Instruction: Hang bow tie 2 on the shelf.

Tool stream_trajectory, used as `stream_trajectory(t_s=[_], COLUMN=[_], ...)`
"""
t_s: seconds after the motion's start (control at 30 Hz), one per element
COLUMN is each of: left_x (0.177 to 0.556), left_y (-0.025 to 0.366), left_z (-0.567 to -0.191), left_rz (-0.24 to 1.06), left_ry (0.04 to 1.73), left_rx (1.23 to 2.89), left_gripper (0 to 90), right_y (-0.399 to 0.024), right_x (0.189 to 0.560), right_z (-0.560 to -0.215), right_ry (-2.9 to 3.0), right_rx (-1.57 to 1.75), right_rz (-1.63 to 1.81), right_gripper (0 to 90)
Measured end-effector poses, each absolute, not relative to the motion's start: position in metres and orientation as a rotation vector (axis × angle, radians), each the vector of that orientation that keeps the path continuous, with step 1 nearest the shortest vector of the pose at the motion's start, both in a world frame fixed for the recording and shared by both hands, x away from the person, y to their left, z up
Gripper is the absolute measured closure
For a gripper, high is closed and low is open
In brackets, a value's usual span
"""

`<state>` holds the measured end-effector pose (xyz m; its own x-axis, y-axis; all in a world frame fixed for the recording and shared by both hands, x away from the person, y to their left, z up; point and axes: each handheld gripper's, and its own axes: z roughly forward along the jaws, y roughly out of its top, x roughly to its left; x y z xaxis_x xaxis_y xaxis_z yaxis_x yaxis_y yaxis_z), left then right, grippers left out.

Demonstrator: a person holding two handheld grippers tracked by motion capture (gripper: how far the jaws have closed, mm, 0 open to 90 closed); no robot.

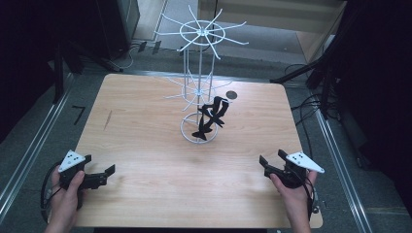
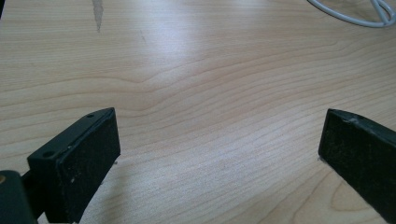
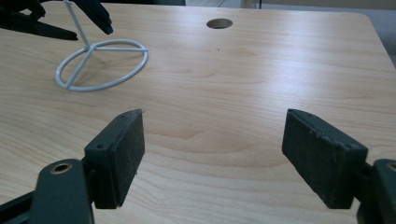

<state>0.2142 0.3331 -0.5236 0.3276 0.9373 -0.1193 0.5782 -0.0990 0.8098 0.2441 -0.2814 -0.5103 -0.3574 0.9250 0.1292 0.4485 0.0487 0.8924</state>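
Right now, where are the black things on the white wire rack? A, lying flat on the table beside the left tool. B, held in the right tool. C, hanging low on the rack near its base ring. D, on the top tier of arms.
C: the black things hang low on the rack, just above its base ring; both tools sit open near the table's front edge.

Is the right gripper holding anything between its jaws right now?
No, the right gripper has its jaws wide apart with bare wooden table between them.
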Motion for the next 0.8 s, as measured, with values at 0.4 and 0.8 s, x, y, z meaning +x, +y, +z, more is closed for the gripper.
stream_trajectory(t_s=[0.4, 0.8], left_x=[0.214, 0.214], left_y=[0.333, 0.333], left_z=[-0.524, -0.524], left_rz=[0.564, 0.565], left_ry=[1.352, 1.351], left_rx=[1.788, 1.791], left_gripper=[0.0, 0.0], right_y=[-0.3, -0.318], right_x=[0.231, 0.219], right_z=[-0.52, -0.527], right_ry=[1.819, 1.814], right_rx=[1.43, 1.46], right_rz=[1.253, 1.236], right_gripper=[21.6, 20.3])
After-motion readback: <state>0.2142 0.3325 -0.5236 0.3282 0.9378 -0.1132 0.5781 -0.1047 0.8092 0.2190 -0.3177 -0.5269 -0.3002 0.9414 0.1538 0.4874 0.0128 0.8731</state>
